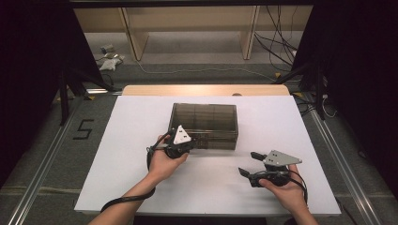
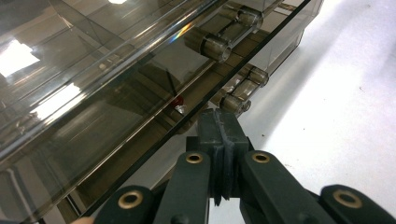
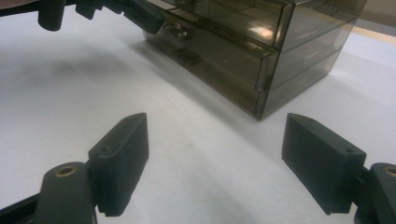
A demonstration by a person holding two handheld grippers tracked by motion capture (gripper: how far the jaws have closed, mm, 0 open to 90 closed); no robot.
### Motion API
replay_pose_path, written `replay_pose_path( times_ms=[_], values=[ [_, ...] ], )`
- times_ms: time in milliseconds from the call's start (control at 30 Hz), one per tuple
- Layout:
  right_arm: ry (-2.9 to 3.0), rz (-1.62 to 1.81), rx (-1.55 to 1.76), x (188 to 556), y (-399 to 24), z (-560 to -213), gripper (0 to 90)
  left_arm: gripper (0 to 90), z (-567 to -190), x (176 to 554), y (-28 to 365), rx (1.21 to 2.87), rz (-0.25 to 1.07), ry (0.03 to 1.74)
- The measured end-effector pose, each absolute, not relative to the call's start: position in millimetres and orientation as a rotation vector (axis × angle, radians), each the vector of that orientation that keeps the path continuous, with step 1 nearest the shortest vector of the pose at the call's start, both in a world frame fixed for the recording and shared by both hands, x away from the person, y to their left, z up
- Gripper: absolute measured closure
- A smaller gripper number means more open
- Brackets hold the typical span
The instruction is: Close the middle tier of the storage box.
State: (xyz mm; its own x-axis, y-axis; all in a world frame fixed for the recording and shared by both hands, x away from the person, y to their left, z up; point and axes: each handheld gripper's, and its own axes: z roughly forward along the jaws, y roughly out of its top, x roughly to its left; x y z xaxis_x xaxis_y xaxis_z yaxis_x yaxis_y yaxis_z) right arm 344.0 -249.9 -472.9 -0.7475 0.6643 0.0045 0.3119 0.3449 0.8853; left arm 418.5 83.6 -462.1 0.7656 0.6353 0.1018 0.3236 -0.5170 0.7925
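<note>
A smoked clear drawer box (image 1: 204, 117) stands on the middle of the white table top (image 1: 122, 178). My left gripper (image 1: 191, 142), with a white three-cornered plate on top, is at the box's front left, level with the upper drawers. In the left gripper view its pads (image 2: 212, 133) are pressed together, with nothing visible between them, just short of a clear round drawer knob (image 2: 235, 103) on the box (image 2: 116, 93). My right gripper (image 1: 249, 164) rests on the table at the front right, open and with nothing between its pads (image 3: 123, 154), and points towards the box (image 3: 261, 42).
The white sheet has bare room left, right and in front of the box. A wooden table edge (image 1: 206, 89) runs behind it. Beyond lie cables (image 1: 277, 51), a wooden frame (image 1: 136, 37) and dark stands on either side. A "5" (image 1: 83, 129) marks the floor at the left.
</note>
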Motion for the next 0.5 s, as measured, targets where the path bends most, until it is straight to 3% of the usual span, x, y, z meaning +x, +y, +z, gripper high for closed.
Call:
replay_pose_path(
  times_ms=[500],
  values=[
    [2.257,1.368,0.863,343.9,-250.0,-472.8,24.0,89.8,-461.5,420.1,82.8,2.142,0.488,0.717]
  ],
)
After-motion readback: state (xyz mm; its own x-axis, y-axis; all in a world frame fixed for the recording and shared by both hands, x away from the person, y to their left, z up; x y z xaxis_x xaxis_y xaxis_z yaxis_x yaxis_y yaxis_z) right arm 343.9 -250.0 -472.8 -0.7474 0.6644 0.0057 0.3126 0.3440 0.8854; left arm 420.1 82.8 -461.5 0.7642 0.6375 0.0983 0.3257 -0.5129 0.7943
